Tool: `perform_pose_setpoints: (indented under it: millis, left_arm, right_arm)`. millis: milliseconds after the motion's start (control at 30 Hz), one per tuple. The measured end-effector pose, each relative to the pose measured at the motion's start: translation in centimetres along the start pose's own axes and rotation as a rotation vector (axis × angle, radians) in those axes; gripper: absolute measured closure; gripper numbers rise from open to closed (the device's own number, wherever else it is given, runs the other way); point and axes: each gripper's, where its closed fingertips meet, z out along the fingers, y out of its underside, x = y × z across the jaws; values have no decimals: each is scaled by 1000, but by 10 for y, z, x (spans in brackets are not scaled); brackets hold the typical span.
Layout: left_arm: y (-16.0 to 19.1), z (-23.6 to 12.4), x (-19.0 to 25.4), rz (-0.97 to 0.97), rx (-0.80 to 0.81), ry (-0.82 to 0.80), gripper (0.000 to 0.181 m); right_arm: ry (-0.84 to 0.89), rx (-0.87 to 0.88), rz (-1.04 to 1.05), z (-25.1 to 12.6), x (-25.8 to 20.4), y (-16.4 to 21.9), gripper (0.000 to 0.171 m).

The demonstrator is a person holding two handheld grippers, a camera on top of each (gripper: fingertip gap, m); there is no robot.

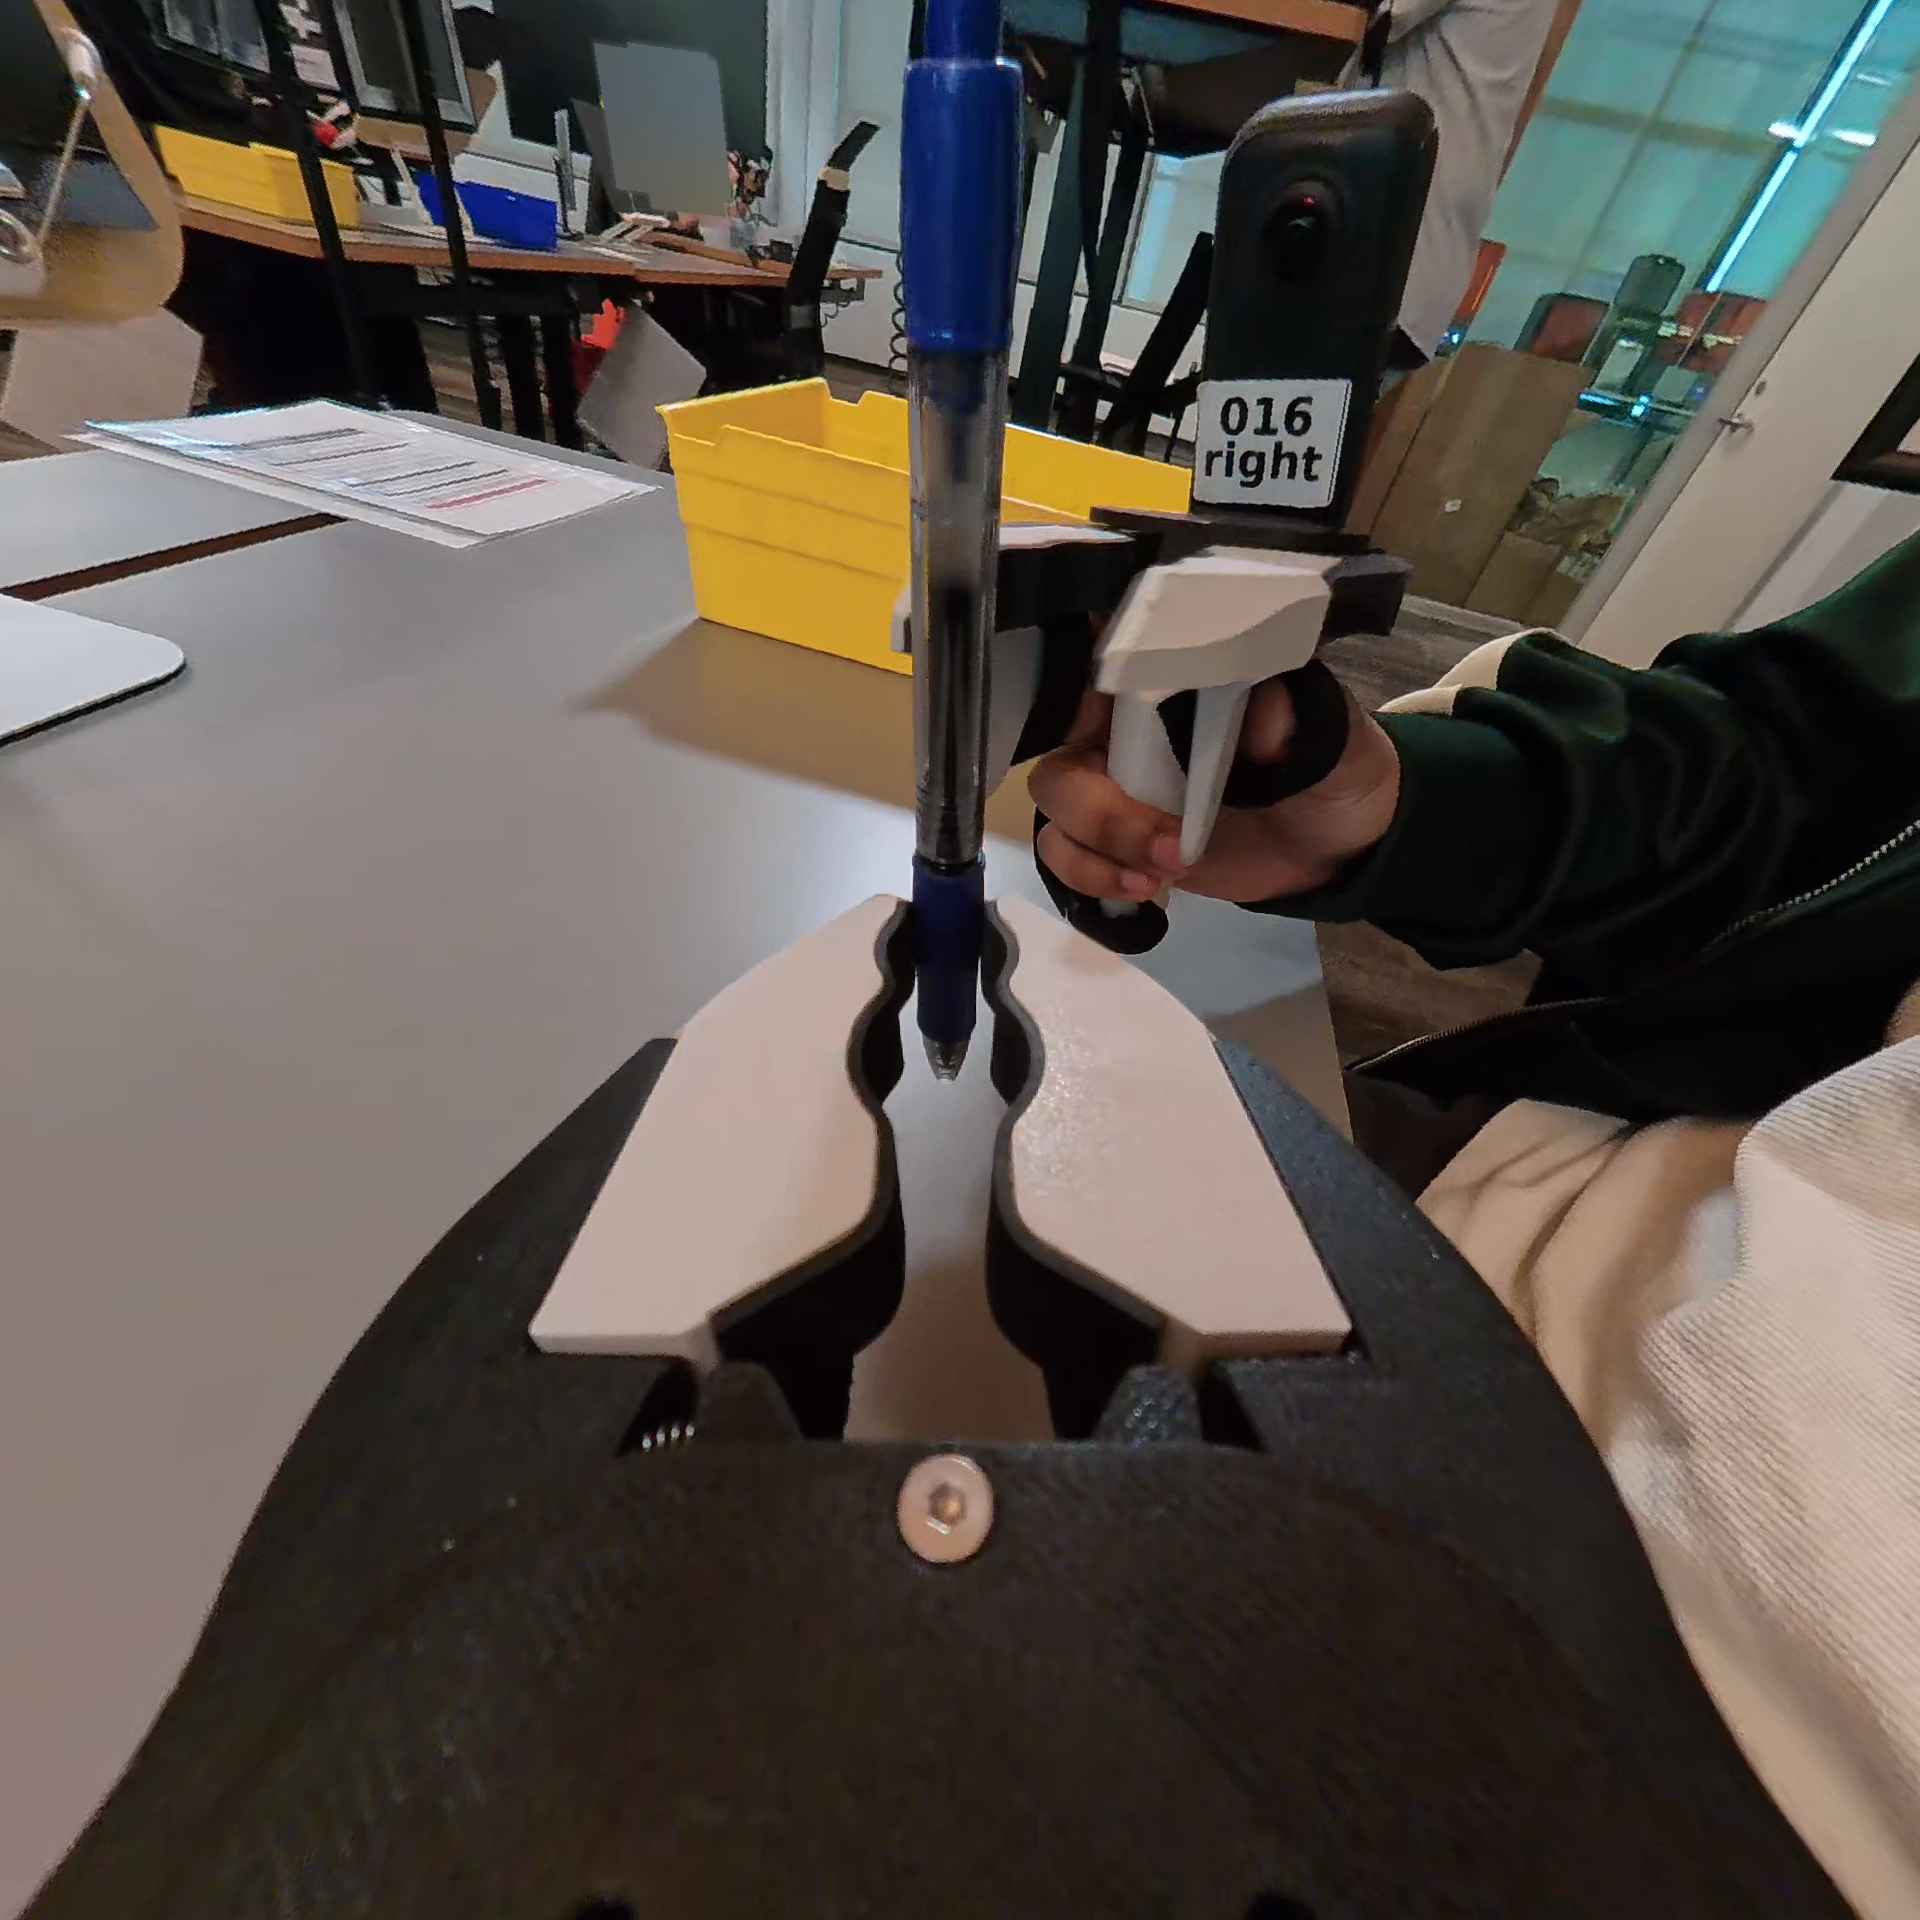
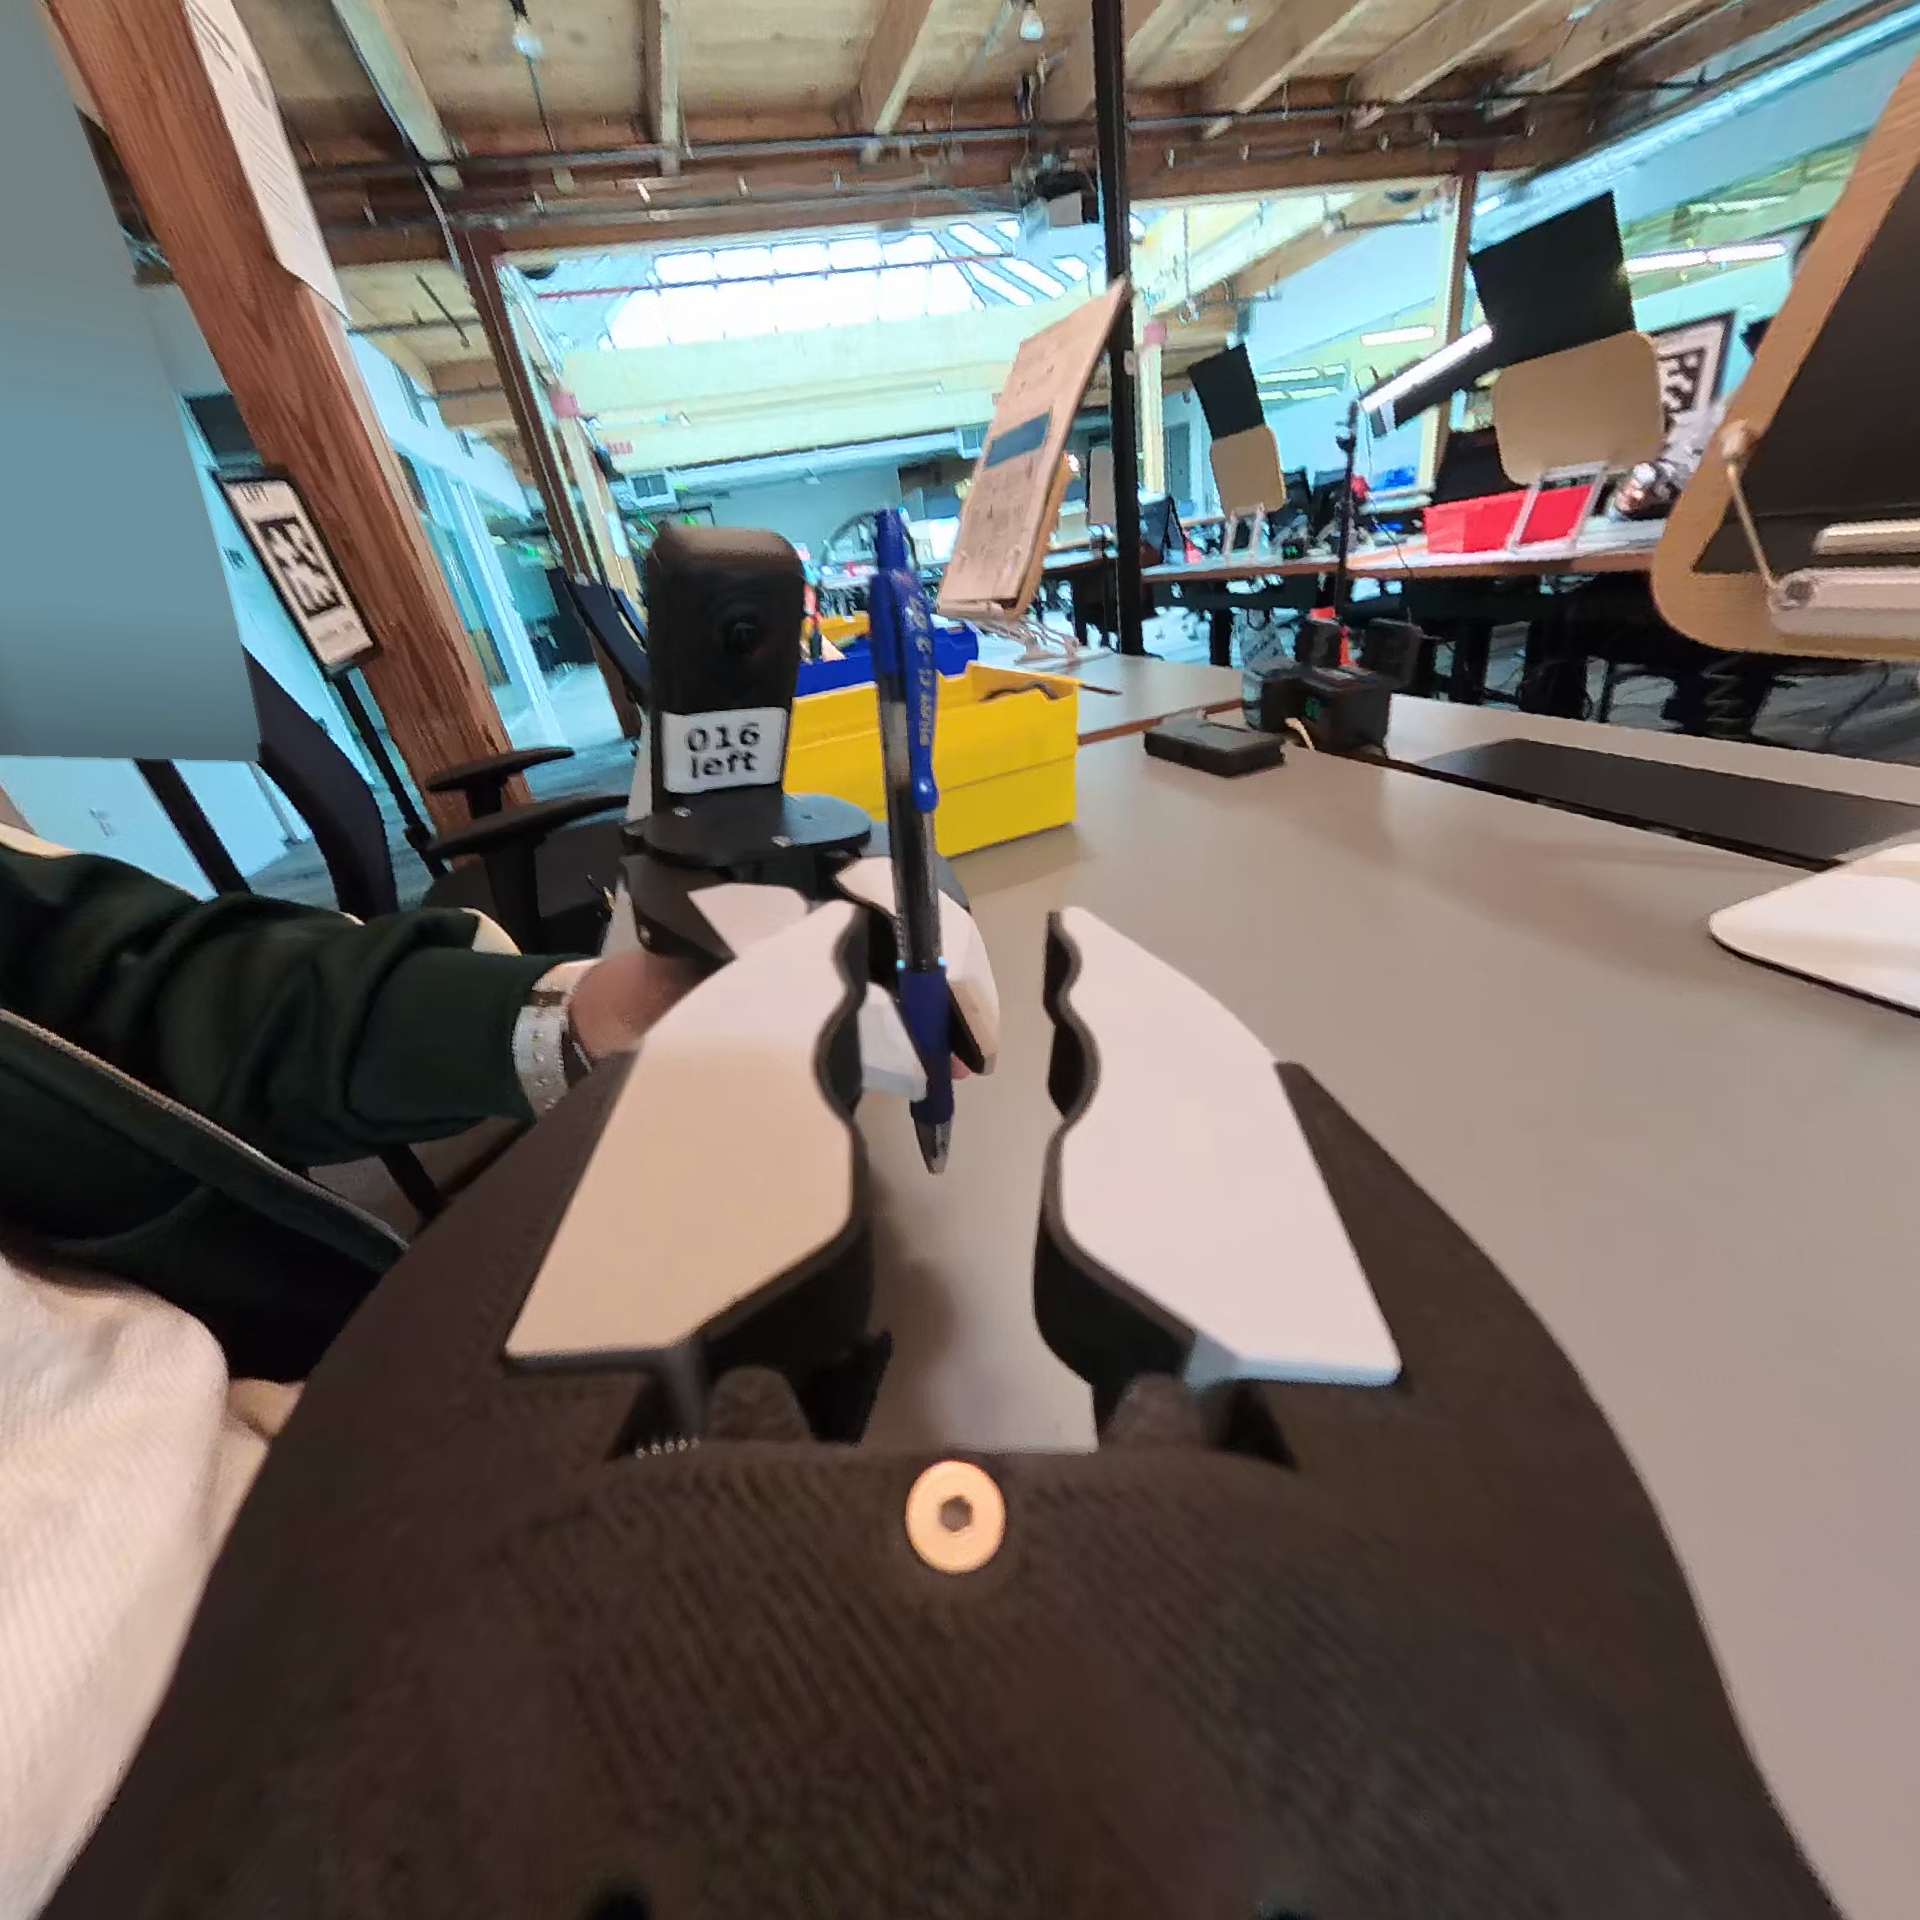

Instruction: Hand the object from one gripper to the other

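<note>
The left gripper (image 1: 945, 925) is clamping the blue grip of the pen (image 1: 951, 582), which is standing upright, tip down, above the table (image 1: 416, 831). The right gripper (image 2: 956, 935) is gaping wide just beside the pen, not touching it.

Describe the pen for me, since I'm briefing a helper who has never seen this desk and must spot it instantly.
Start at the grey table with the yellow bin on it. In front of the bin the left gripper is shut on the pen, which stands upright above the table, tip down. Unlike anything nearby, it is a slim stick with a blue grip and clip and a clear barrel; the right gripper is open around it.
</note>
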Motion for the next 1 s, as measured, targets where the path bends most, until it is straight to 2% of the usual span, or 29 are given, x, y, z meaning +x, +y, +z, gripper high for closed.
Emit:
perform_pose_setpoints:
  millis: [100,333,467,667,800,1000]
  left_arm:
    - [1,3,4,19,-11,3,170]
    - [3,11,15,36,-27,26,170]
    - [4,13,18,37,-34,32,170]
    - [3,13,19,13,-19,49,171]
    - [5,15,19,-1,-23,50,154]
    - [15,19,21,-1,-77,64,147]
  right_arm:
    - [16,-11,5,3,-1,5,148]
    - [4,-47,-31,11,-13,13,152]
    - [-13,-40,-30,11,-17,12,161]
    - [-22,-41,-29,11,-17,12,161]
    - [-33,-18,-20,9,-17,8,161]
    - [-24,47,41,-2,-5,-4,161]
